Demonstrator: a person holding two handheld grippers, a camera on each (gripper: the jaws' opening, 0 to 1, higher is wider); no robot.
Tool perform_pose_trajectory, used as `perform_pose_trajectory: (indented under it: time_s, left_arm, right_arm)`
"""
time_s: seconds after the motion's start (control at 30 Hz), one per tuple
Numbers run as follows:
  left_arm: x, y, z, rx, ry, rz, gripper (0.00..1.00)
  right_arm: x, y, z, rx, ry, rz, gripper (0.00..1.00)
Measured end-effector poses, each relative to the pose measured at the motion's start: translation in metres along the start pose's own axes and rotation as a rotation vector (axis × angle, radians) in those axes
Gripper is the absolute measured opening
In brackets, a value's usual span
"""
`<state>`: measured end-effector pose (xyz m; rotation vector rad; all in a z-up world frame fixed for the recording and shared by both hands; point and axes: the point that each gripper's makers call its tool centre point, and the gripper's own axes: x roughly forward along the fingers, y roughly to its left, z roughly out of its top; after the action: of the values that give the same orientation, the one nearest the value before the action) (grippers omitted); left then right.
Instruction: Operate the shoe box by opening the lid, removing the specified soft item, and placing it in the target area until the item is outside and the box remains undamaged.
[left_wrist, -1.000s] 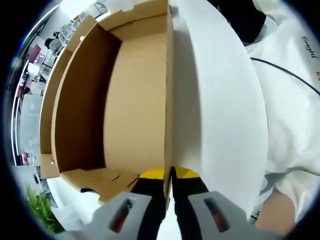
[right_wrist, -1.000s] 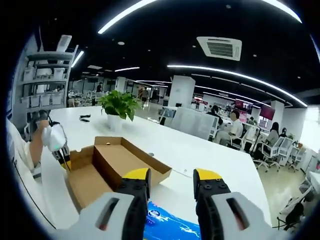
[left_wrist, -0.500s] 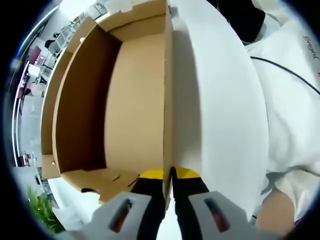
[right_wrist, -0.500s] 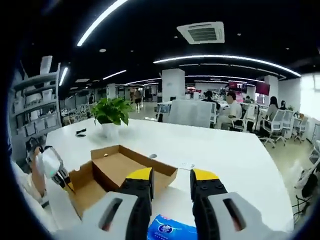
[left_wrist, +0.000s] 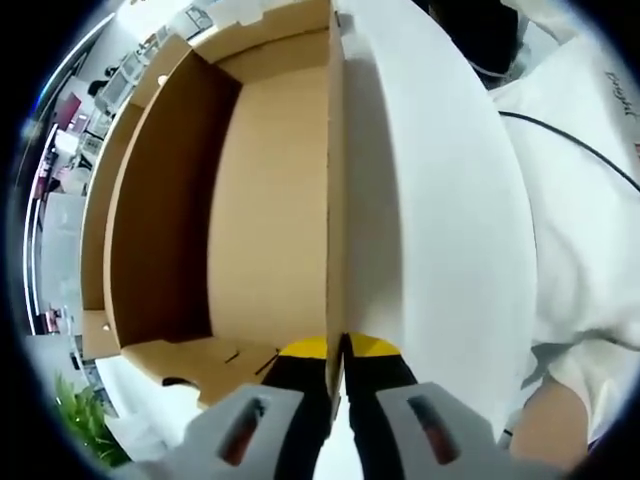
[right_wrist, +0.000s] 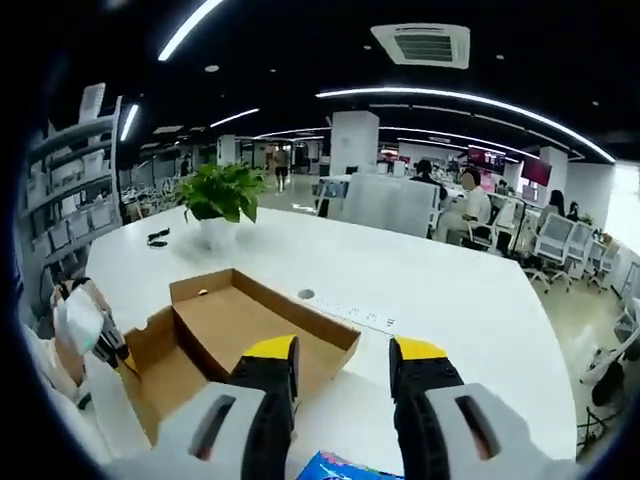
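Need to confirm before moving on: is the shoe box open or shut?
Open. The lid stands raised, pinched by the left gripper; the shoe box interior looks bare.

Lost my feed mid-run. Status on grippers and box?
Left gripper shut on the brown cardboard shoe box's open lid. Right gripper open, holding nothing, above blue soft packet on white table. Box empty, intact. No obstruction seen.

The open shoe box (right_wrist: 250, 335) sat on the table (right_wrist: 450, 310), its lid (left_wrist: 430, 220) raised upright at the near side. A potted plant (right_wrist: 220, 200) stood behind it, a packet (right_wrist: 340, 468) before it.
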<state>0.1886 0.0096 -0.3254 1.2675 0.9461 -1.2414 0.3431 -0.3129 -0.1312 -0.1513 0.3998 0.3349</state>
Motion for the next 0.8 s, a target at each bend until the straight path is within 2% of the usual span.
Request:
perform_pose_trajectory:
  time_s: [0.03, 0.07, 0.13, 0.17, 0.2, 0.23, 0.27, 0.37, 0.43, 0.47, 0.57, 0.73, 0.8]
  left_arm:
    - [0.000, 0.000, 0.000, -0.001, 0.000, 0.000, 0.03]
    - [0.000, 0.000, 0.000, -0.002, 0.002, 0.000, 0.03]
    - [0.000, 0.000, 0.000, -0.001, 0.003, 0.003, 0.03]
    - [0.000, 0.000, 0.000, 0.001, 0.003, 0.003, 0.03]
    - [0.000, 0.000, 0.000, 0.001, 0.001, 0.003, 0.03]
    - [0.000, 0.000, 0.000, 0.002, 0.000, 0.002, 0.03]
    - [0.000, 0.000, 0.000, 0.002, 0.000, 0.001, 0.03]
    - [0.000, 0.000, 0.000, 0.001, 0.001, -0.002, 0.03]
    - [0.000, 0.000, -0.001, 0.000, 0.002, 0.000, 0.03]
    - [0.000, 0.000, -0.001, -0.001, 0.002, 0.001, 0.03]
    - [0.000, 0.000, -0.001, 0.004, -0.001, -0.002, 0.03]
    - [0.000, 0.000, -0.001, 0.001, 0.001, 0.002, 0.03]
    - [0.000, 0.000, -0.001, -0.002, 0.002, 0.000, 0.03]
  right_arm:
    - [0.001, -0.004, -0.002, -0.039, 0.018, -0.014, 0.24]
    - [0.003, -0.010, -0.010, -0.090, 0.075, -0.049, 0.16]
    - [0.010, -0.009, -0.006, -0.063, 0.054, -0.061, 0.21]
    - [0.011, -0.006, -0.008, -0.042, 0.073, -0.050, 0.24]
    - [0.013, 0.002, -0.008, -0.028, 0.088, -0.010, 0.24]
    - [0.016, -0.002, -0.004, -0.022, 0.074, -0.029, 0.24]
    - [0.017, -0.002, -0.003, -0.022, 0.069, -0.039, 0.24]
    - [0.026, -0.005, -0.010, -0.081, 0.112, -0.058, 0.27]
    - [0.030, 0.000, -0.012, -0.048, 0.122, -0.022, 0.27]
    - [0.031, 0.001, -0.014, -0.022, 0.139, -0.021, 0.28]
    - [0.036, 0.000, -0.012, -0.004, 0.136, -0.023, 0.32]
    - [0.044, 0.004, -0.019, -0.002, 0.170, -0.002, 0.31]
    - [0.045, 0.004, -0.014, -0.020, 0.157, -0.006, 0.30]
